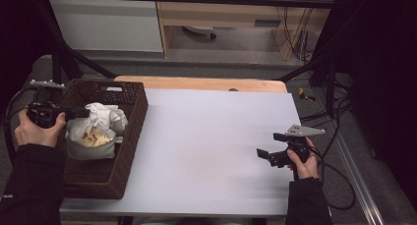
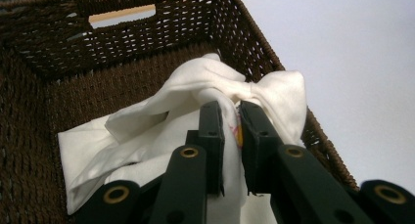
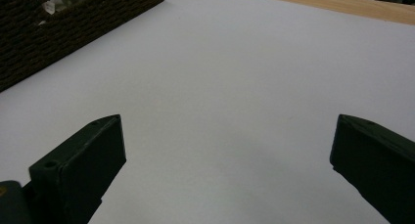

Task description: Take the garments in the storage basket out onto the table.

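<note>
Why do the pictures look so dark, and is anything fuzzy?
High view: dim room, soft blur; the white crumpled cloth is brightest. Left gripper view: the brown wicker basket weave is sharp, the left tool pinching cloth looms large and dark. Right gripper view: the pale table sheet shows a faint shadow between the right tool jaws.

You have a table point(image 1: 211, 151) with a pale, white-grey top and a wooden strip along its far edge. A dark brown wicker basket point(image 1: 133, 126) sits directly on its left end, overhanging the side.
</note>
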`<act>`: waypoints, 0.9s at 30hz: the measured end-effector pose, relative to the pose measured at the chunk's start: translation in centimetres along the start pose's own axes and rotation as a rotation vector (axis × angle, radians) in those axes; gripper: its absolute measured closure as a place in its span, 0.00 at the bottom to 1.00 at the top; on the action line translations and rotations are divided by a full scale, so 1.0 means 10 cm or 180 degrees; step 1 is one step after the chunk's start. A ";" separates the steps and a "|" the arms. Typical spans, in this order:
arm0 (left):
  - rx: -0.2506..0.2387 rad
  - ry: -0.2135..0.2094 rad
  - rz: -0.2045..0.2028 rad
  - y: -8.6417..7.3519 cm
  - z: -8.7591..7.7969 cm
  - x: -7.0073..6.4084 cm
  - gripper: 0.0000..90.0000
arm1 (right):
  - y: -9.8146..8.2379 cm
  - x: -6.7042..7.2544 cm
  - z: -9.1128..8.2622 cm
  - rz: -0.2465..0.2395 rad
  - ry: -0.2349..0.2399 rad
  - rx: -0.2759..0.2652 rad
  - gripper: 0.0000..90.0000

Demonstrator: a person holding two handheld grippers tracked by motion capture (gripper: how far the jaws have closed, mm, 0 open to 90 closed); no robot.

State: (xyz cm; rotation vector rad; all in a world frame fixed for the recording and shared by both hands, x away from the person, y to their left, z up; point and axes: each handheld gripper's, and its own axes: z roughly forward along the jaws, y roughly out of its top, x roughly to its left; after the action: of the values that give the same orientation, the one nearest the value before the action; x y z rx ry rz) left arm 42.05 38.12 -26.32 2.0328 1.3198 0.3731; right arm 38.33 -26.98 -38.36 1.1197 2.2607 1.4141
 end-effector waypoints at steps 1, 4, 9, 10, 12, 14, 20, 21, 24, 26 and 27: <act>-0.0004 0.0000 0.0007 0.01 -0.01 0.00 0.89 | 0.00 0.00 0.00 0.0001 -0.0001 -0.0002 0.01; -0.0013 -0.0009 0.0019 0.03 -0.04 -0.01 0.89 | 0.00 0.00 0.00 0.0004 0.0001 0.0000 0.01; -0.0003 -0.0005 0.0046 0.06 -0.10 -0.02 0.89 | 0.00 0.00 0.00 0.0003 0.0001 0.0003 0.01; -0.0002 -0.0009 0.0050 0.07 -0.11 -0.02 0.89 | 0.00 0.00 0.00 0.0000 0.0002 0.0000 0.01; 0.0009 -0.0013 0.0063 0.08 -0.13 -0.03 0.89 | 0.00 0.00 0.00 0.0004 0.0002 0.0001 0.01; 0.0016 -0.0011 0.0074 0.09 -0.15 -0.04 0.89 | 0.00 0.00 0.00 0.0004 0.0001 0.0002 0.01; 0.0006 -0.0004 0.0091 0.12 -0.21 -0.04 0.89 | 0.00 0.00 0.00 0.0000 -0.0002 0.0002 0.01; 0.0007 -0.0007 0.0093 0.13 -0.23 -0.04 0.89 | 0.00 0.00 0.00 0.0005 0.0003 0.0003 0.01; -0.0011 -0.0001 0.0108 0.15 -0.27 -0.04 0.89 | 0.00 0.00 0.00 0.0004 0.0000 0.0004 0.01; -0.0027 0.0001 0.0115 0.16 -0.31 -0.05 0.89 | 0.00 0.00 0.00 0.0005 0.0000 0.0005 0.01; -0.0032 0.0000 0.0124 0.17 -0.33 -0.05 0.89 | 0.00 0.00 0.00 0.0001 0.0001 0.0002 0.01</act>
State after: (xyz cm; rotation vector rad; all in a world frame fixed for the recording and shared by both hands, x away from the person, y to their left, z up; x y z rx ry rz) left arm 41.17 38.53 -22.74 2.0525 1.2774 0.3968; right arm 38.33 -26.97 -38.34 1.1203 2.2616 1.4139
